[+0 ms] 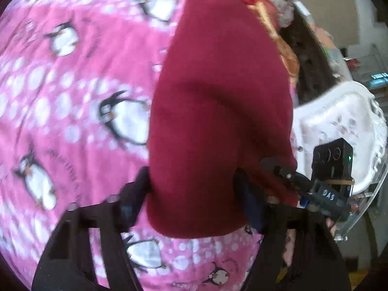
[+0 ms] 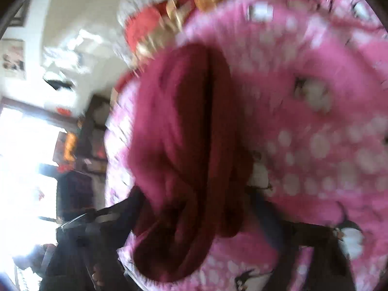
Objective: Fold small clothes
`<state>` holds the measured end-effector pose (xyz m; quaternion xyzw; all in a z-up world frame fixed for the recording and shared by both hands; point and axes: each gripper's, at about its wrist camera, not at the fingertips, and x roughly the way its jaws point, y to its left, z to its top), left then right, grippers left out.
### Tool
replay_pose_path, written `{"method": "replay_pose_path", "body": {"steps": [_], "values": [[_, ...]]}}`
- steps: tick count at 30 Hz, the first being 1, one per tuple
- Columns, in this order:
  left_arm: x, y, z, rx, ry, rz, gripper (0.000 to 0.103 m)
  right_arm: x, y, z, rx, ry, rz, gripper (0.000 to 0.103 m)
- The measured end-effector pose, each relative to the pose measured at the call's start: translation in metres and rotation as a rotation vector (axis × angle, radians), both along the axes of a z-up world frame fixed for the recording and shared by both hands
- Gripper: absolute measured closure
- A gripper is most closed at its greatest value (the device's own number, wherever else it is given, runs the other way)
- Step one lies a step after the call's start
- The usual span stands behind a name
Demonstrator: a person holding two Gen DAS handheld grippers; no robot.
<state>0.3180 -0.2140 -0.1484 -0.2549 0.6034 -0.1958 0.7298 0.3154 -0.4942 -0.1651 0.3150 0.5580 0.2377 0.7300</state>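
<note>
Both tongs clamped on maroon garment over pink penguin blanket, white chair beside

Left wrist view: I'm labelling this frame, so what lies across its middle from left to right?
Pink penguin blanket → dark red garment → white ornate furniture piece.

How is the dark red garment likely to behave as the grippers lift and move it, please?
The dark red garment will probably be floppy: it hangs in soft folds from the left gripper and bunches in rolls at the right gripper. It seems light, sagging only gently. Its knit-looking surface likely grips rather than slips on the pink penguin blanket.
</note>
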Motion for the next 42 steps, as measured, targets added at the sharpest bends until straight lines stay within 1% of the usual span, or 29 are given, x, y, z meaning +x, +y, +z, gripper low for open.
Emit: {"method": "replay_pose_path", "body": {"steps": [1,2,3,4,5,6,7,8,9,10,11,12,13,15,16,17,19,20,22,25,27,33,37,42], "values": [[-0.006,0.006,0.008,-0.029,-0.019,-0.002,0.053,0.001,0.007,-0.009,-0.002,0.030,0.002,0.064],[-0.011,0.014,0.016,-0.058,-0.047,-0.008,0.056,-0.001,0.009,-0.008,-0.005,0.033,-0.017,0.066],[-0.017,0.021,0.022,-0.071,-0.072,-0.010,0.056,-0.007,0.011,0.001,0.003,0.014,-0.019,0.069],[-0.019,0.028,0.019,-0.065,-0.073,0.000,0.056,-0.010,0.013,0.006,0.013,0.003,-0.020,0.069],[-0.019,0.030,0.011,-0.049,-0.057,0.007,0.056,-0.012,0.015,0.005,0.032,0.006,-0.020,0.069],[-0.016,0.028,0.000,-0.021,-0.038,0.014,0.055,-0.011,0.019,-0.002,0.055,0.023,-0.019,0.068],[-0.016,0.027,-0.008,-0.002,-0.047,0.018,0.049,-0.009,0.024,-0.015,0.051,0.051,-0.019,0.068],[-0.017,0.027,-0.006,-0.008,-0.058,0.026,0.047,-0.005,0.029,-0.028,0.048,0.074,-0.010,0.066],[-0.019,0.028,0.000,-0.014,-0.051,0.036,0.047,-0.004,0.028,-0.038,0.100,0.084,-0.019,0.066],[-0.028,0.029,0.016,0.008,-0.073,0.050,0.048,-0.005,0.023,-0.038,0.135,0.101,-0.049,0.064],[-0.036,0.029,0.030,0.052,-0.121,0.052,0.048,-0.010,0.021,-0.031,0.140,0.105,-0.066,0.057],[-0.049,0.026,0.049,0.128,-0.191,0.051,0.048,-0.020,0.023,-0.011,0.085,0.057,-0.066,0.049],[-0.069,0.020,0.076,0.243,-0.288,0.035,0.048,-0.031,0.026,0.008,0.010,0.005,-0.062,0.045],[-0.095,0.010,0.102,0.385,-0.392,0.006,0.047,-0.059,0.033,0.048,-0.166,-0.086,-0.070,0.030],[-0.115,0.008,0.118,0.468,-0.436,0.000,0.044,-0.080,0.036,0.072,-0.227,-0.138,-0.086,0.028],[-0.136,0.007,0.131,0.532,-0.469,-0.005,0.036,-0.097,0.040,0.087,-0.269,-0.163,-0.095,0.027],[-0.170,0.005,0.148,0.595,-0.503,-0.021,0.026,-0.134,0.048,0.118,-0.366,-0.197,-0.104,0.027],[-0.187,0.004,0.157,0.608,-0.519,-0.035,0.026,-0.151,0.053,0.130,-0.390,-0.215,-0.103,0.027],[-0.210,0.006,0.166,0.610,-0.515,-0.063,0.026,-0.178,0.054,0.145,-0.431,-0.237,-0.115,0.027],[-0.226,0.002,0.172,0.621,-0.514,-0.090,0.026,-0.207,0.054,0.158,-0.480,-0.220,-0.112,0.027],[-0.235,-0.003,0.179,0.630,-0.524,-0.099,0.026,-0.222,0.055,0.164,-0.487,-0.196,-0.111,0.027],[-0.240,-0.009,0.188,0.656,-0.530,-0.100,0.026,-0.236,0.054,0.176,-0.512,-0.172,-0.104,0.027],[-0.231,-0.010,0.186,0.641,-0.489,-0.115,0.026,-0.234,0.060,0.181,-0.537,-0.159,-0.103,0.027],[-0.224,-0.013,0.184,0.645,-0.456,-0.139,0.026,-0.225,0.066,0.180,-0.562,-0.137,-0.084,0.027]]}}
